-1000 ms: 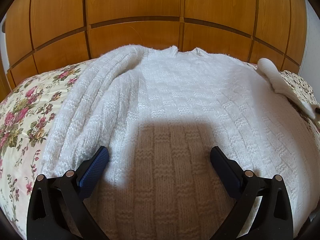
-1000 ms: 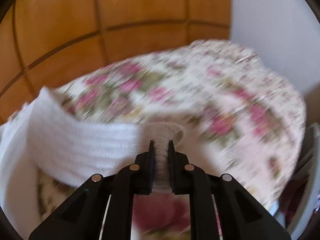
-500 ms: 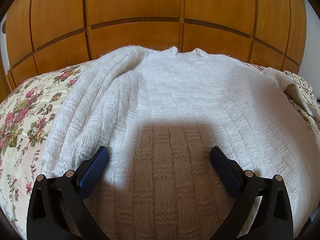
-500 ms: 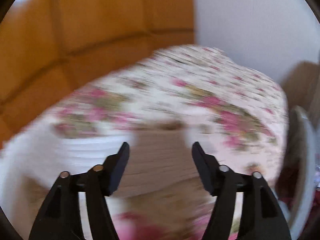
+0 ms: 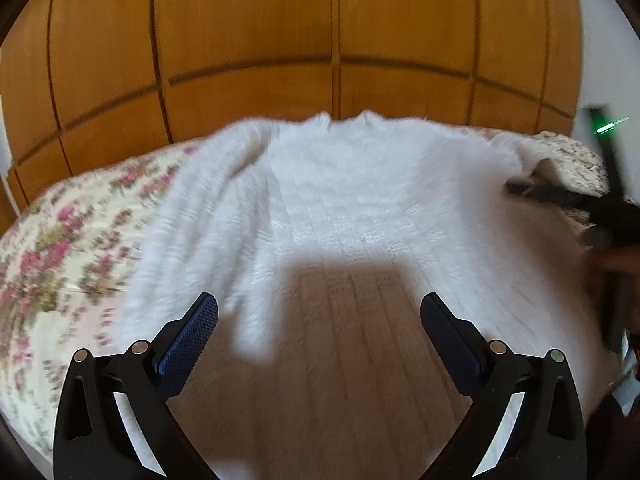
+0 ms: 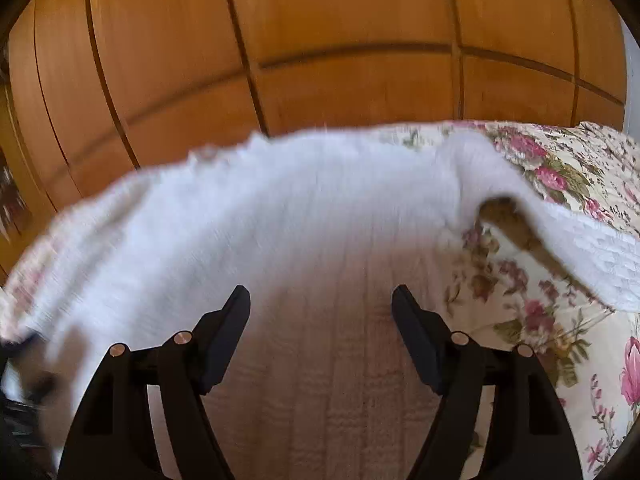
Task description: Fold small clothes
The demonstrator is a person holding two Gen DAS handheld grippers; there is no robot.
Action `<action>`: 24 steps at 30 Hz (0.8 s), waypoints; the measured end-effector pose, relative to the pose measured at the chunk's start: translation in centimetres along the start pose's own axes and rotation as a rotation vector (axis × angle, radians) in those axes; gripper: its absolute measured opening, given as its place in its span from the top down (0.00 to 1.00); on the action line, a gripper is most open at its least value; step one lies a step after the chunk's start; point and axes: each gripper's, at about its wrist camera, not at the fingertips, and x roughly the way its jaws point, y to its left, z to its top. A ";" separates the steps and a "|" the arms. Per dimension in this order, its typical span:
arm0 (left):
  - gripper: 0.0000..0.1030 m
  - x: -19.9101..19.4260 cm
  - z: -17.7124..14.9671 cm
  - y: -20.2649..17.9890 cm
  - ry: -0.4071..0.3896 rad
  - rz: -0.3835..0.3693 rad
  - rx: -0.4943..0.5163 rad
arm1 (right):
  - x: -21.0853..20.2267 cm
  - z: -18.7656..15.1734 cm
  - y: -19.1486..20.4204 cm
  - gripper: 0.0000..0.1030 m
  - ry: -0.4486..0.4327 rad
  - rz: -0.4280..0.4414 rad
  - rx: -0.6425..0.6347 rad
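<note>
On the floral bedspread (image 6: 560, 184) the white sweater (image 5: 360, 200) lies beneath both grippers — left gripper (image 5: 320, 312), right gripper (image 6: 320, 300) — jaws spread, empty.

A bed (image 5: 60, 248) covered with a cream floral spread (image 6: 560, 312), printed with pink roses and green leaves, carries everything here. A white knitted sweater (image 5: 360, 200) lies flat and directly on the spread, its neckline toward the far edge of the bed by the wooden panelled wall (image 5: 256, 32). One sleeve (image 5: 208, 200) is folded in over the body on the left, and the other sleeve (image 6: 568, 224) stretches out over the flowers at the right.
</note>
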 end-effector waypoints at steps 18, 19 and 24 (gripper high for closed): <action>0.30 -8.0 -9.2 7.5 0.125 -0.078 -0.037 | 0.8 0.0 -0.3 0.26 0.012 -0.026 -0.015; 0.35 -8.1 -9.7 7.5 0.141 -0.099 -0.029 | 0.7 0.0 -0.3 0.26 0.011 -0.027 -0.015; 0.72 -7.1 -12.1 7.8 0.264 -0.222 -0.067 | 0.8 0.0 -0.2 0.25 0.012 -0.029 -0.018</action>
